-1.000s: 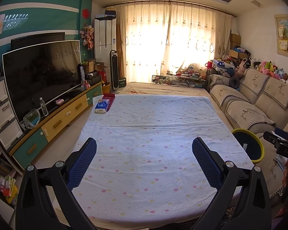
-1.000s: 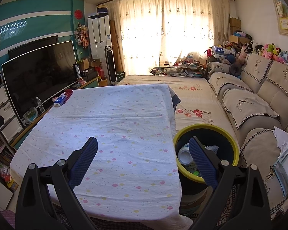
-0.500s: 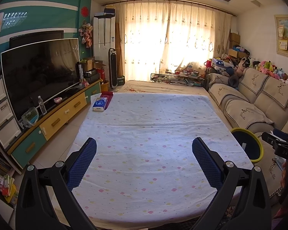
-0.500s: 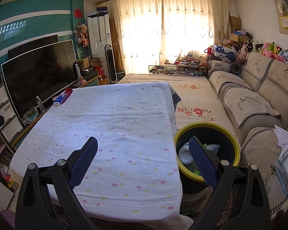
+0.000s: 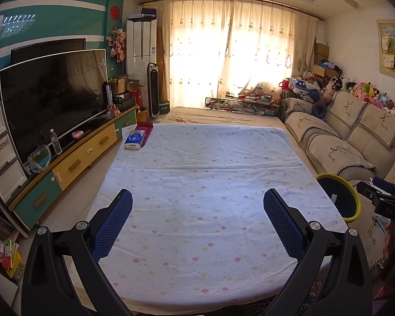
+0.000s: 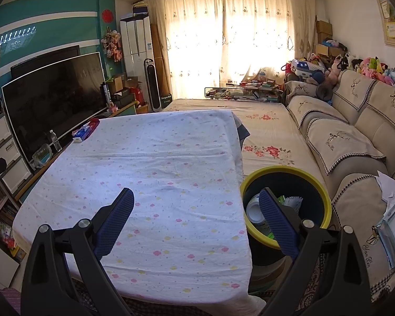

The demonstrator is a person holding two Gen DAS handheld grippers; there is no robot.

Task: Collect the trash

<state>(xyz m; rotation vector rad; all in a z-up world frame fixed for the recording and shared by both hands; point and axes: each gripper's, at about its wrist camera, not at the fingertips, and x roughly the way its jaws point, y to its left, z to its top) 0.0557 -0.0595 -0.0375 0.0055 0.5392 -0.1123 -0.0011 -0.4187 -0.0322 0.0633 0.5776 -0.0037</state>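
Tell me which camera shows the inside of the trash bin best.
The right wrist view: the yellow-rimmed trash bin sits close below, its opening facing the camera, with a white container and other trash visible inside. The left wrist view catches the bin only at the table's far right edge, contents barely showing.

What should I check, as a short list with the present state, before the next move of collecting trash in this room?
1. Left gripper open and holding nothing: ok.
2. Right gripper open and holding nothing: ok.
3. Round dark trash bin with yellow rim within view beside the table, its mouth uncovered: ok; a white cup and papers already lie inside.
4. Trash left on the white flower-dotted tablecloth: none seen; only a blue tissue box rests at the far left corner.
5. Trash elsewhere: white crumpled papers lie on the beige sofa; whether they are trash, cannot tell.
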